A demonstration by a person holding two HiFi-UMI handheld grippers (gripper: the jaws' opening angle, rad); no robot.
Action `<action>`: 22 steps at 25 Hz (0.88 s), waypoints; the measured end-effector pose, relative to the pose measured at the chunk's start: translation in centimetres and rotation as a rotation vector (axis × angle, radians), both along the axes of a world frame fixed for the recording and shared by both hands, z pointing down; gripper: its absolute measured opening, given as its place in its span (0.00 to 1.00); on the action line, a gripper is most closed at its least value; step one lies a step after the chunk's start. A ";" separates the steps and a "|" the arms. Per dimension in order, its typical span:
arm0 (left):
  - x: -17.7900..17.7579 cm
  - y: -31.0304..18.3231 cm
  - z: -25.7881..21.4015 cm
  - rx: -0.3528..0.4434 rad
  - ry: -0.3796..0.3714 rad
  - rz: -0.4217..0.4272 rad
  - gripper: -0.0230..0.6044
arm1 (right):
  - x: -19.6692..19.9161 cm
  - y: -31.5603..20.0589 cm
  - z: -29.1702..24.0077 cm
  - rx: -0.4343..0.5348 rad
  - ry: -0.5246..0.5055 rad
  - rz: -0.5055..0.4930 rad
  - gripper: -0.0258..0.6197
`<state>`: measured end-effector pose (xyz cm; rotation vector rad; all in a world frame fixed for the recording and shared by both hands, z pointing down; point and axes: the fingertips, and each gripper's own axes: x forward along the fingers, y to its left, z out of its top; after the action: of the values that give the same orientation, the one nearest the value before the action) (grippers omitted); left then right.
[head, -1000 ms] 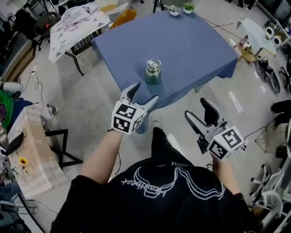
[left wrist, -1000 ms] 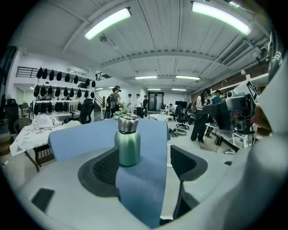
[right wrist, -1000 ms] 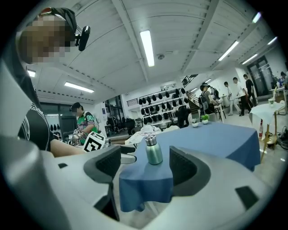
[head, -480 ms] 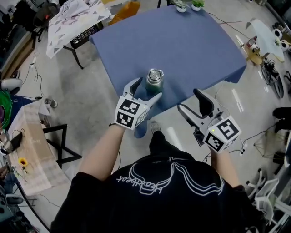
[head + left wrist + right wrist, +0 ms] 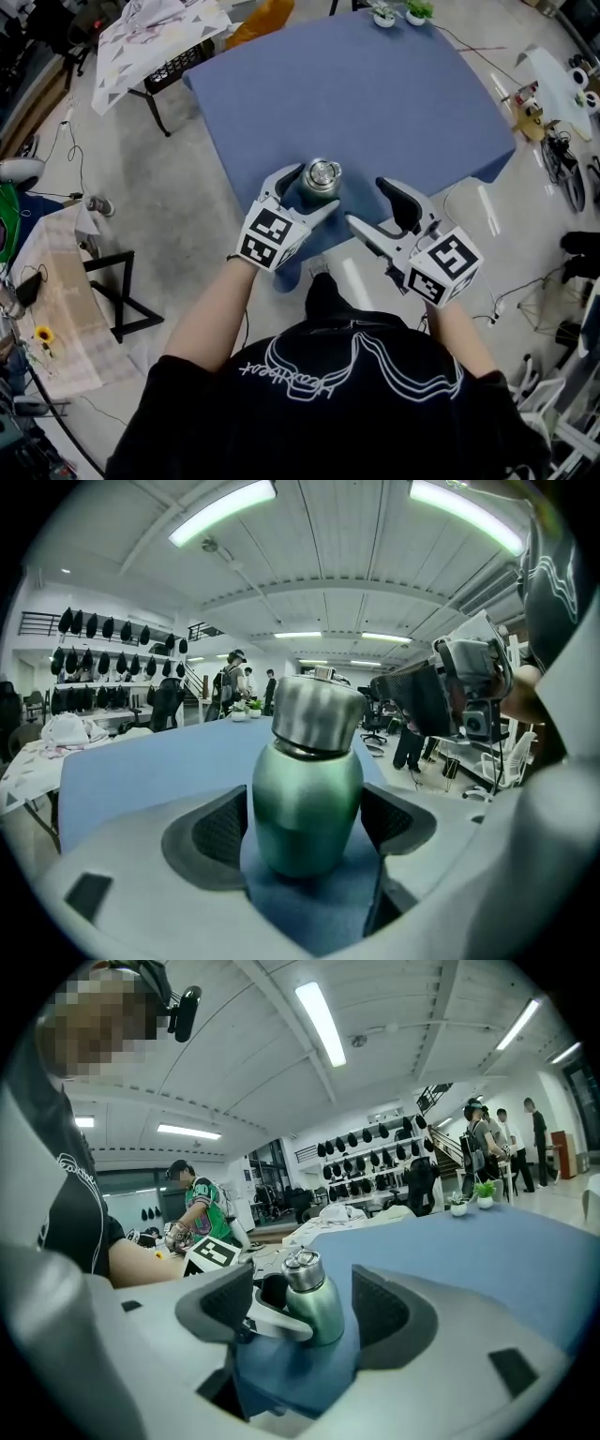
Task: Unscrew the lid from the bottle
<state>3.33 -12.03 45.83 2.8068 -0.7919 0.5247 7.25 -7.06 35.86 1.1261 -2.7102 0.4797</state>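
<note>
Bottle [image 5: 322, 180] stands upright on the blue surface [image 5: 375, 94], near its edge. Left claw [image 5: 302, 192] is spread wide round the bottle's green body, not pinching yet. Right claw [image 5: 373, 206] is spread and empty, just beside the bottle. We judge the bottle rigid, smooth and slippery: clamp the body, twist the steel lid [image 5: 317, 710].

Bottle set near the table's front edge.
The bottle [image 5: 305, 799] is stood upright on the table [image 5: 375, 94], lid [image 5: 317, 712] on top, and is flanked by the jaws of the left gripper [image 5: 305, 190]; the right gripper [image 5: 372, 203] is held just to its right.
</note>
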 end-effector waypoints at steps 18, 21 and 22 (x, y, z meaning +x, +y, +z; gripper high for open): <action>0.3 0.1 0.0 0.019 0.008 0.020 0.60 | -4.3 -4.5 1.5 0.033 0.078 -0.128 0.52; 0.2 0.3 0.0 0.019 0.010 0.015 0.60 | -5.0 -4.6 2.2 0.031 0.099 -0.149 0.52; 0.2 0.3 0.0 0.020 0.012 0.013 0.60 | -5.1 -4.6 2.4 0.030 0.102 -0.155 0.50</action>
<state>3.55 -11.74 45.86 2.8320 -0.7818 0.5050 2.12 -11.67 38.24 0.9112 -2.6961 0.3494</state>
